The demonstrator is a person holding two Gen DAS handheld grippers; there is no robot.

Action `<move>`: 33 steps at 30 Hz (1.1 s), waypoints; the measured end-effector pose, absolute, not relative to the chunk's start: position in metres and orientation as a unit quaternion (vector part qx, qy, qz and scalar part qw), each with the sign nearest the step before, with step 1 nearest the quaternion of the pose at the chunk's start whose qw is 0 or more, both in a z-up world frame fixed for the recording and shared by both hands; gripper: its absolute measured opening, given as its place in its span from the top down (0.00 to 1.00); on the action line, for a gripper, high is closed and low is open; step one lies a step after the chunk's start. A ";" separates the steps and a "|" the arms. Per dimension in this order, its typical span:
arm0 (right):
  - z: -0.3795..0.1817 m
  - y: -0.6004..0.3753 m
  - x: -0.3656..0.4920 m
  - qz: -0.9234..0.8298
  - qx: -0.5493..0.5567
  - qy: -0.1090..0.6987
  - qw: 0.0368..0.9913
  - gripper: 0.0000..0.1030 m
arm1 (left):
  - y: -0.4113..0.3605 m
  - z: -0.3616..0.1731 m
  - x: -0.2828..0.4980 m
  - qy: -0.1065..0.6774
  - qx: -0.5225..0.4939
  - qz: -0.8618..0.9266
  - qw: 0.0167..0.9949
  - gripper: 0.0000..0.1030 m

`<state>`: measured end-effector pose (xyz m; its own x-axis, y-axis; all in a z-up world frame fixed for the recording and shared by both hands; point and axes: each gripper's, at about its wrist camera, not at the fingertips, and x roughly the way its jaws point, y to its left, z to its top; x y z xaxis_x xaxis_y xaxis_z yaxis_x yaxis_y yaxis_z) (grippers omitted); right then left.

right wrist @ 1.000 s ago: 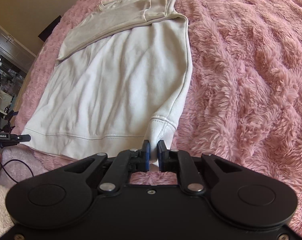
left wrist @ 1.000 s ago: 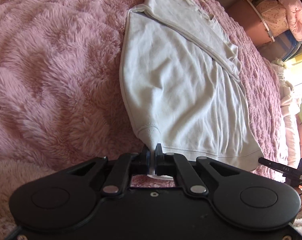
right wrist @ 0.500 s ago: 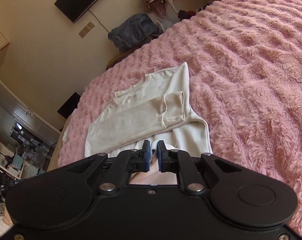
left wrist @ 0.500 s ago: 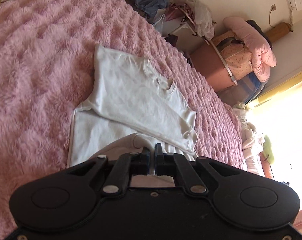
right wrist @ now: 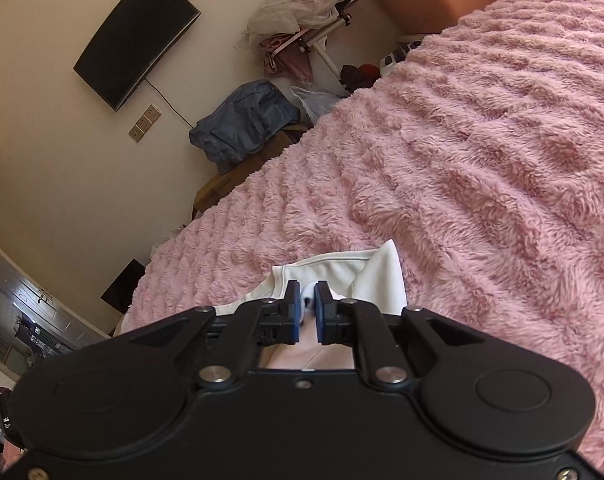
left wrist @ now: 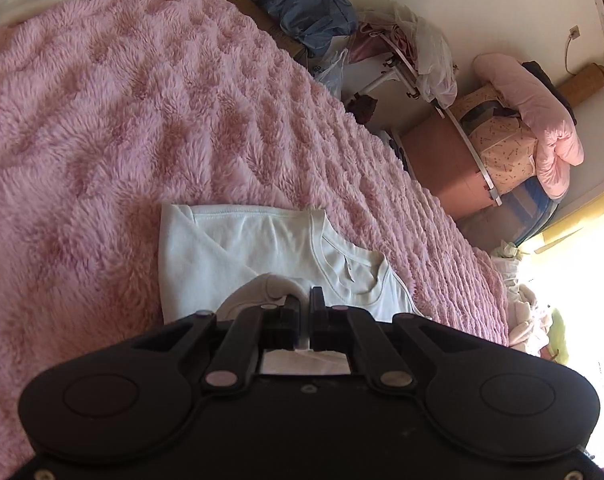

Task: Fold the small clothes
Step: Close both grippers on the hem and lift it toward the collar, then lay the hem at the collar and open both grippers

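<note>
A small white T-shirt (left wrist: pixel 238 248) lies on the pink fluffy blanket (left wrist: pixel 122 128), sleeves folded in and neckline toward the far side. My left gripper (left wrist: pixel 305 300) is shut on a hem corner of the shirt and holds it over the shirt's upper part, near the collar (left wrist: pixel 349 276). In the right wrist view the shirt (right wrist: pixel 341 272) shows only as a strip beyond the fingers. My right gripper (right wrist: pixel 308 300) is shut on the other hem corner, above the shoulder area. The lower body of the shirt is hidden under both grippers.
The blanket (right wrist: pixel 481 160) runs wide to the right. Beyond the bed's far edge are a blue bag (right wrist: pixel 246 120), a cardboard box (right wrist: pixel 222 188), a clothes rack (left wrist: pixel 405 52), a pink bin (left wrist: pixel 449 160) and a wall TV (right wrist: pixel 138 32).
Both grippers carried the hem corners up and forward over the shirt toward the collar. The shirt body has folded over itself and the views now tilt up to the room.
</note>
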<state>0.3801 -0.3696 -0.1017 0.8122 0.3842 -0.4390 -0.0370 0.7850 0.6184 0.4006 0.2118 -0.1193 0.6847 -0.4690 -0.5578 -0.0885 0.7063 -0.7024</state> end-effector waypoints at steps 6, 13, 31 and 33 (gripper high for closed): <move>-0.124 -0.358 0.439 0.099 0.302 0.296 0.901 0.91 | 0.227 -0.149 0.452 0.390 -0.376 -0.098 0.835 0.99; -0.145 -0.349 0.482 0.078 0.306 0.304 0.899 0.92 | 0.233 -0.185 0.489 0.400 -0.386 -0.077 0.828 0.99; -0.156 -0.336 0.508 0.098 0.252 0.303 0.914 0.73 | 0.225 -0.169 0.474 0.385 -0.288 -0.039 0.876 0.62; -0.141 -0.317 0.503 0.131 0.169 0.302 0.929 0.68 | 0.216 -0.158 0.461 0.387 -0.245 -0.052 0.887 0.61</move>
<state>0.5030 -0.3166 -0.1411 0.7828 0.3452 -0.5178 -0.1408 0.9087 0.3929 0.4611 0.2158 -0.1578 0.6945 -0.2813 -0.6622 -0.0979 0.8749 -0.4743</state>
